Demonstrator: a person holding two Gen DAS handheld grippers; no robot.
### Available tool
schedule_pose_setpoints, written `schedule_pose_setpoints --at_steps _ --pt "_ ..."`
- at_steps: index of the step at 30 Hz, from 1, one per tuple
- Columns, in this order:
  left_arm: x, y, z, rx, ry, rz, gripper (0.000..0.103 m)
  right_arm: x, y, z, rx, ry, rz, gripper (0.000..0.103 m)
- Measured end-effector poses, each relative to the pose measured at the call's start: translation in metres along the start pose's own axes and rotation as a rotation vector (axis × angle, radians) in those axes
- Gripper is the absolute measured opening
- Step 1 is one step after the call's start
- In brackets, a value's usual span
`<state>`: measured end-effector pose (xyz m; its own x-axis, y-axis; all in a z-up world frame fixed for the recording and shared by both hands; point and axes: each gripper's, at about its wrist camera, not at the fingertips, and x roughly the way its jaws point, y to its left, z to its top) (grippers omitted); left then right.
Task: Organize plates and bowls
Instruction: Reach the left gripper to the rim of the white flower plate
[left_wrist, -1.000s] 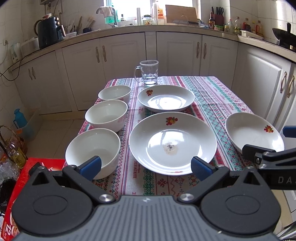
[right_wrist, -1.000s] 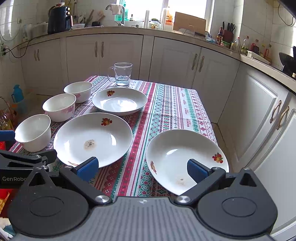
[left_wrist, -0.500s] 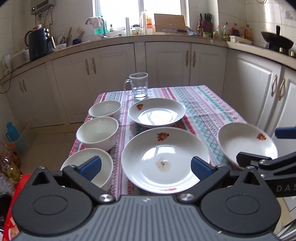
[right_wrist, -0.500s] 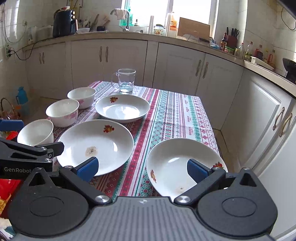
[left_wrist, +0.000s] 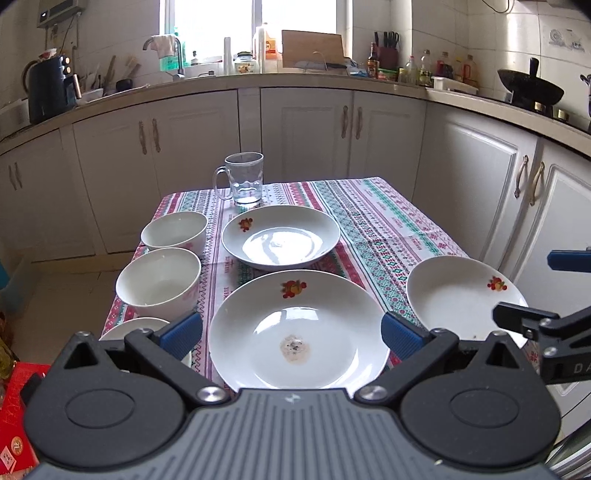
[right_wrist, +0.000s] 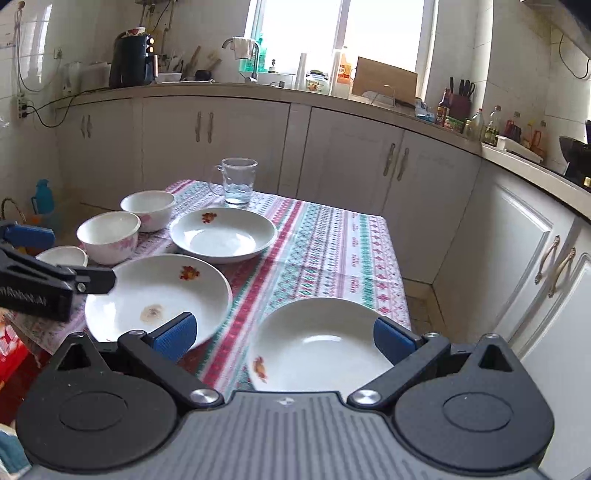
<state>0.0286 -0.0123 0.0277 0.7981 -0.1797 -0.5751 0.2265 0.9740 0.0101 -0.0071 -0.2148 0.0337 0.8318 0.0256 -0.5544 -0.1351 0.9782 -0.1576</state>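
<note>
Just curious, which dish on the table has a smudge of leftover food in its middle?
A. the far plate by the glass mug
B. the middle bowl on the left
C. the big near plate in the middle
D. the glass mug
C: the big plate carries a brownish smear at its centre, also visible in the right wrist view, while the far plate, the bowl and the mug look clean.

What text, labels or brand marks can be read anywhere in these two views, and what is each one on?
"DA", cut off by the frame edge: on the right gripper body, seen in the left wrist view.
"nRobot.AI", first letters cut off and blurred: on the left gripper body, seen in the right wrist view.
Red box print: partly hidden, not readable.
Tablecloth band lettering: too small to read.
Counter bottles labels: too small to read.
</note>
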Motion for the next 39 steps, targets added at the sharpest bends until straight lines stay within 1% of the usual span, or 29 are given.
schedule_pose_setpoints --at_steps 5,9,13,16,21,26,31,35,39 --pt "0.006 0.0 0.001 0.004 -0.023 0.009 0.102 0.007 -0.015 -0.018 -0.019 0.051 -0.027 0.103" --pt "0.015 -0.001 0.002 0.021 -0.024 -0.008 0.102 0.016 -0.027 -0.035 -0.008 0.104 -0.029 0.103" --pt "0.026 -0.003 0.001 0.043 -0.002 -0.048 0.102 0.026 -0.035 -0.05 0.012 0.144 -0.007 0.103" --pt "0.033 -0.006 0.002 0.049 0.037 -0.076 0.102 0.034 -0.038 -0.061 0.03 0.168 0.016 0.103" --pt "0.043 -0.013 0.003 0.067 0.056 -0.113 0.102 0.048 -0.043 -0.073 0.051 0.205 0.039 0.103" --pt "0.055 -0.021 0.006 0.093 0.079 -0.134 0.102 0.062 -0.052 -0.08 0.089 0.224 0.051 0.103" --pt "0.065 -0.033 0.01 0.136 0.086 -0.146 0.102 0.075 -0.057 -0.084 0.103 0.252 0.06 0.103" --pt "0.073 -0.041 0.014 0.159 0.092 -0.161 0.102 0.078 -0.058 -0.083 0.087 0.243 0.082 0.103" --pt "0.082 -0.052 0.019 0.2 0.099 -0.171 0.102 0.079 -0.057 -0.083 0.052 0.233 0.122 0.103"
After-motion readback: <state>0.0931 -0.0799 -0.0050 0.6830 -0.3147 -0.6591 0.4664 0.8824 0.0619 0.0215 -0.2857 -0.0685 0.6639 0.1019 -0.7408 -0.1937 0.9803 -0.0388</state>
